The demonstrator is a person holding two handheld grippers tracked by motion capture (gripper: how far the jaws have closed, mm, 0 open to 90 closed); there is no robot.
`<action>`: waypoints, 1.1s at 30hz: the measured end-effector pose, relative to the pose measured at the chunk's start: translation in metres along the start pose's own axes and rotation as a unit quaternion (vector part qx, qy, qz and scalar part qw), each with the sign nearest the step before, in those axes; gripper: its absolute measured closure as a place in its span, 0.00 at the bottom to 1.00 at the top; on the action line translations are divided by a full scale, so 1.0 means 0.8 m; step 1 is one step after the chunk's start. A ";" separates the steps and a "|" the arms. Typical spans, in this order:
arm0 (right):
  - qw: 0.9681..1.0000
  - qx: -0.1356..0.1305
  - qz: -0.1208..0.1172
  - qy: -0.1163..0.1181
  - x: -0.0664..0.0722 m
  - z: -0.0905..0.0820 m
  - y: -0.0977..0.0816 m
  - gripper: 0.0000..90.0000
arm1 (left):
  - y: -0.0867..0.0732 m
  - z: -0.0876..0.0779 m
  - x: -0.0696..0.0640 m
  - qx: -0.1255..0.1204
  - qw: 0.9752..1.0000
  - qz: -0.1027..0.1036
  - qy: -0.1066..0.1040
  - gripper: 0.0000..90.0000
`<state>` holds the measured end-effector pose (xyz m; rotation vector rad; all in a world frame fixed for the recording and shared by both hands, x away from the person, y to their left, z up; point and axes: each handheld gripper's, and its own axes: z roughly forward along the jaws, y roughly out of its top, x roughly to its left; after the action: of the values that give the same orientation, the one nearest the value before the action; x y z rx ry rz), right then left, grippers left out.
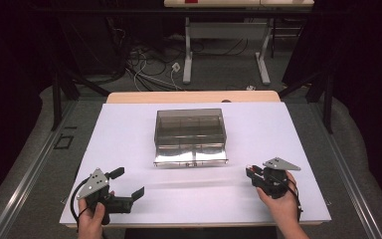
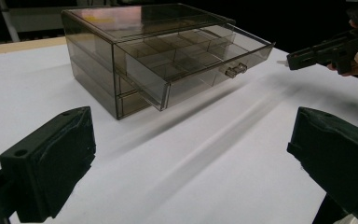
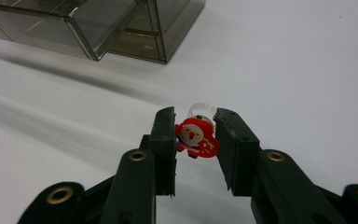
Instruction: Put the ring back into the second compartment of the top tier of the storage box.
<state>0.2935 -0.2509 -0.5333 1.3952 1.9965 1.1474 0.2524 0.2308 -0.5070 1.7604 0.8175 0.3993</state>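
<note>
A smoky clear drawer box [image 1: 190, 119] [image 2: 98, 60] [image 3: 168, 23] stands mid-table, and its upper drawer [image 1: 190, 153] [image 2: 200, 51] is pulled out, showing divided compartments. My right gripper [image 1: 251, 173] [image 3: 196, 122] hovers at the table's front right, shut on a small red Santa ring [image 3: 196, 136] whose clear band pokes out past the fingertips. In the left gripper view, that right gripper [image 2: 307, 56] hangs just right of the drawer's front. My left gripper [image 1: 128, 182] [image 2: 191, 135] is open at the front left with nothing between its jaws.
The white tabletop [image 1: 129, 129] has free room on both sides of the box and in front of it. Beyond its far edge are a wooden strip [image 1: 194, 96], floor cables and another table's legs [image 1: 187, 59].
</note>
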 end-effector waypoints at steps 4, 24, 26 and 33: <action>1.000 -0.002 -0.007 0.004 0.002 -0.002 0.002 0.77 | 0.000 0.000 0.000 -0.002 1.000 -0.002 -0.001 0.00; 1.000 -0.001 -0.020 0.019 0.023 -0.019 0.012 0.77 | 0.000 0.000 0.000 -0.002 1.000 -0.002 -0.001 0.00; 1.000 -0.002 -0.017 0.022 0.024 -0.020 0.012 0.77 | 0.000 0.001 0.001 -0.003 1.000 -0.001 0.000 0.00; 0.999 -0.002 -0.015 0.030 0.027 -0.025 0.015 0.77 | 0.000 0.000 0.001 -0.004 1.000 -0.001 0.000 0.00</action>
<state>0.2767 -0.2371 -0.5101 1.3385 2.0491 1.1918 0.2530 0.2310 -0.5075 1.7524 0.8169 0.3991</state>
